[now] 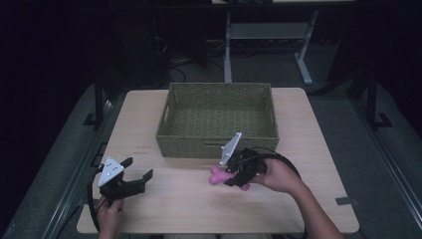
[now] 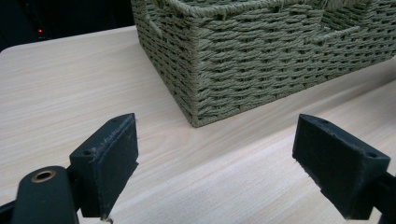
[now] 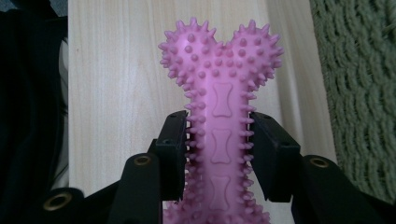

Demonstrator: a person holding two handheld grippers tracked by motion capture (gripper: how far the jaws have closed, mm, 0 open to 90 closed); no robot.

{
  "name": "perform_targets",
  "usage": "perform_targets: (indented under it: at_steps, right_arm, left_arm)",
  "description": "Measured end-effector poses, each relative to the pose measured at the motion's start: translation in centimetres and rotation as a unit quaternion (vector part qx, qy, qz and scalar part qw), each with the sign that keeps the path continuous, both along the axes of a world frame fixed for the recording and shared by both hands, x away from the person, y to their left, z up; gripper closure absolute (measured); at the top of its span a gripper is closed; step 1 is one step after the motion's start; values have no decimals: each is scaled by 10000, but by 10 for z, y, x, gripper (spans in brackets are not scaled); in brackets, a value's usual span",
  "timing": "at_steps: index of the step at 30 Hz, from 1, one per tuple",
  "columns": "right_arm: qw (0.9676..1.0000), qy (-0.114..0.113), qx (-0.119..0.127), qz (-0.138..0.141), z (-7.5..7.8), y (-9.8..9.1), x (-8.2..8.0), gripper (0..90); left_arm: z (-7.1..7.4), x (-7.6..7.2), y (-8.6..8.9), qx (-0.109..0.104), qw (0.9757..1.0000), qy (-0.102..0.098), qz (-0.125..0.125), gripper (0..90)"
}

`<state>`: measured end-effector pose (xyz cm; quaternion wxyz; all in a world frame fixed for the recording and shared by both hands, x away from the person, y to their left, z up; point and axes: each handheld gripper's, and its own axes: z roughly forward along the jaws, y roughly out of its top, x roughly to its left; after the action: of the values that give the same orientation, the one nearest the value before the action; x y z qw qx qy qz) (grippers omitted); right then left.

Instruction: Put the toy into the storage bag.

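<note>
A pink spiked bone-shaped toy [image 3: 219, 112] is clamped by its shaft between the jaws of my right gripper [image 3: 219, 154], its knobbed end sticking out past the pads. In the high view this right gripper [image 1: 230, 175] holds the pink toy [image 1: 217, 176] just above the table, in front of the woven basket's near right corner. My left gripper [image 1: 138, 173] rests at the table's near left with jaws wide apart and nothing between them. From the left gripper view its pads [image 2: 112, 154] frame bare tabletop, with a corner of the basket [image 2: 243, 56] ahead.
The green woven basket [image 1: 217, 144] stands at the middle back of the light wooden table [image 1: 174, 199]. Dark floor and a desk frame [image 1: 268, 35] lie beyond the far edge. A cable loops behind the right hand.
</note>
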<state>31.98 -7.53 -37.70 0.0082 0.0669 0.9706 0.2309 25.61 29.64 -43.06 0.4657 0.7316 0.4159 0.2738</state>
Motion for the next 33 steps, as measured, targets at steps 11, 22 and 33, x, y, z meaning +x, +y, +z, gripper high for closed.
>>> perform_targets:
  at_steps: [11,22,33]
  right_arm:
    - [9998,7,198,-32,26,-7,16,580]
    - [9993,91,353,-69,50,-14,36,580]
    - [9991,93,381,-163,69,-21,57,581]
  left_arm:
    - [0,0,1,7,10000,-6,0,138]
    - [0,0,-1,40,10000,-25,-18,138]
    - [0,0,-2,58,10000,-14,-36,139]
